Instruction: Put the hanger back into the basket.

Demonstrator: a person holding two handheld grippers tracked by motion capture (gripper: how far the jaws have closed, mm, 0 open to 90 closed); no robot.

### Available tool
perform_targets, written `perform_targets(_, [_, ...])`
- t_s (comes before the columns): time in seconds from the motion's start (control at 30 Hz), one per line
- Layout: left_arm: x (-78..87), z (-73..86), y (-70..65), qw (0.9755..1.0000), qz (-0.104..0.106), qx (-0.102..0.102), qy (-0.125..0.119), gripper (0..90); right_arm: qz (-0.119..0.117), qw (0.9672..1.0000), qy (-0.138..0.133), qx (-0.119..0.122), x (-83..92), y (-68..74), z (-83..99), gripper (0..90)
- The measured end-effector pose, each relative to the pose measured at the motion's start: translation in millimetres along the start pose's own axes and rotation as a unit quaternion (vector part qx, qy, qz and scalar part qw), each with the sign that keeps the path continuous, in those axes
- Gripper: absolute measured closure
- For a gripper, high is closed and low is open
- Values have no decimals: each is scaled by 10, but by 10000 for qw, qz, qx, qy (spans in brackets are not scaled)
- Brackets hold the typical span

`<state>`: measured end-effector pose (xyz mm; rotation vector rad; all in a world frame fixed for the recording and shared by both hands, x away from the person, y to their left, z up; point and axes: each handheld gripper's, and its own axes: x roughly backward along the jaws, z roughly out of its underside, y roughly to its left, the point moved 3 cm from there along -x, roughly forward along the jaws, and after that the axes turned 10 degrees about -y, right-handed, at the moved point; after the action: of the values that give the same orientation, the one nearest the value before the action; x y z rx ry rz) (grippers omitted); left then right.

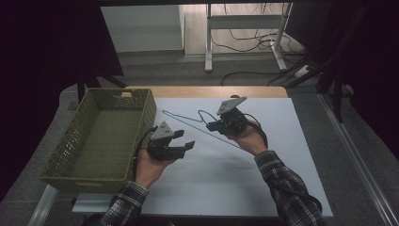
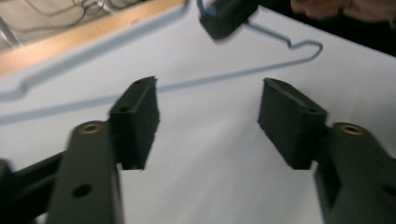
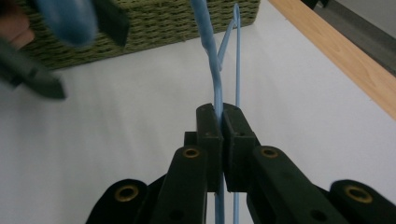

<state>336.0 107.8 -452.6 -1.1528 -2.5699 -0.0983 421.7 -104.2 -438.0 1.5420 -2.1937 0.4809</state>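
Blue wire hanger (image 1: 188,118), green basket (image 1: 96,136), no writing

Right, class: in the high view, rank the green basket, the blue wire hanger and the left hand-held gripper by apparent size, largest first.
1. Green basket
2. Blue wire hanger, long but thin
3. Left hand-held gripper

The high view is looking forward and down from above the person's side, taking in the whole table (image 1: 282,188) from some way off. The left gripper view is looking closely along its own jaws across the white sheet toward the hanger (image 2: 280,65). The right gripper view is looking closely along its jaws toward the basket (image 3: 154,28). All three are sharing the hanger.
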Motion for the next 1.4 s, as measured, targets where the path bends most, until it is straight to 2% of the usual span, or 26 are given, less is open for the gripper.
perform_targets(0.07, [-5, -102, 24, 9999, 72, -24, -96, 489, -36, 10000, 18, -26, 23, 53, -3, 871])
perform_targets(0.1, [-34, -184, 38, 9998, 115, -123, -118, 532, -91, 9999, 19, -73, 37, 100, -1, 871])
perform_targets(0.17, [-59, -214, 43, 9997, 160, -149, -126, 558, -124, 9999, 24, -90, 41, 124, 1, 871])
perform_targets(0.2, [-112, -252, 47, 9993, 314, -112, -166, 584, -178, 9998, 44, -96, 47, 162, 9, 871])
perform_targets(0.23, [-112, -252, 47, 9993, 314, -112, -166, 603, -198, 9997, 54, -110, 47, 177, 15, 871])
perform_targets(0.33, [-181, -269, 21, 9986, 496, -130, -144, 632, -240, 9996, 53, -171, 45, 200, 28, 871])
perform_targets(0.43, [-225, -270, -28, 9974, 663, -272, -94, 700, -369, 9990, 101, -214, 22, 244, 64, 870])
perform_targets(0.57, [-233, -268, -44, 9972, 677, -311, 14, 819, -488, 9984, 125, -259, -11, 285, 99, 870])
perform_targets(0.6, [-233, -268, -44, 9972, 677, -311, 14, 830, -499, 9983, 128, -271, -14, 293, 105, 870])
perform_targets(0.63, [-235, -267, -54, 9972, 601, -438, 113, 848, -527, 9981, 135, -274, -19, 298, 111, 868])
perform_targets(0.7, [-237, -270, -57, 9971, 617, -424, 146, 859, -550, 9980, 161, -276, -20, 307, 116, 866])
perform_targets(0.73, [-237, -277, -61, 9974, 595, -390, 143, 861, -539, 9981, 186, -253, -21, 320, 118, 861])
perform_targets(0.77, [-243, -299, -72, 9979, 545, -315, 175, 863, -366, 9991, 124, -181, 5, 335, 112, 804])
perform_targets(0.8, [-243, -299, -72, 9979, 545, -315, 175, 863, -366, 9991, 124, -181, 5, 335, 112, 804])
perform_targets(0.83, [-253, -325, -89, 9984, 462, -271, 199, 863, -146, 9997, 78, -179, 56, 338, 95, 726])
perform_targets(0.87, [-253, -325, -89, 9984, 462, -271, 199, 863, -146, 9997, 78, -179, 56, 338, 95, 726])
perform_targets(0.9, [-261, -353, -106, 9985, 379, -314, 255, 863, 107, 9998, 81, -115, 126, 342, 83, 695])
perform_targets(0.93, [-261, -353, -106, 9985, 379, -314, 255, 863, 107, 9998, 81, -115, 126, 342, 83, 695])
perform_targets(1.03, [-287, -400, -144, 9986, 355, -244, 316, 863, 344, 9993, 132, -13, 215, 401, 90, 694])
perform_targets(1.13, [-304, -427, -195, 9983, 393, -242, 357, 862, 605, 9973, 316, 257, 192, 455, 125, 721])
perform_targets(1.17, [-304, -427, -195, 9983, 393, -242, 357, 861, 605, 9973, 316, 257, 192, 455, 125, 721])
perform_targets(1.23, [-305, -435, -223, 9979, 406, -297, 407, 861, 676, 9966, 331, 343, 179, 485, 145, 795])
perform_targets(1.3, [-279, -430, -227, 9969, 486, -410, 464, 845, 552, 9972, 300, 401, 190, 532, 171, 864])
perform_targets(1.33, [-279, -430, -227, 9969, 486, -410, 464, 826, 552, 9972, 300, 401, 190, 532, 171, 864])
perform_targets(1.37, [-255, -432, -220, 9967, 471, -479, 455, 826, 448, 9979, 299, 361, 196, 544, 176, 866])
perform_targets(1.4, [-223, -435, -207, 9965, 464, -517, 466, 770, 428, 9980, 300, 344, 208, 545, 181, 868])
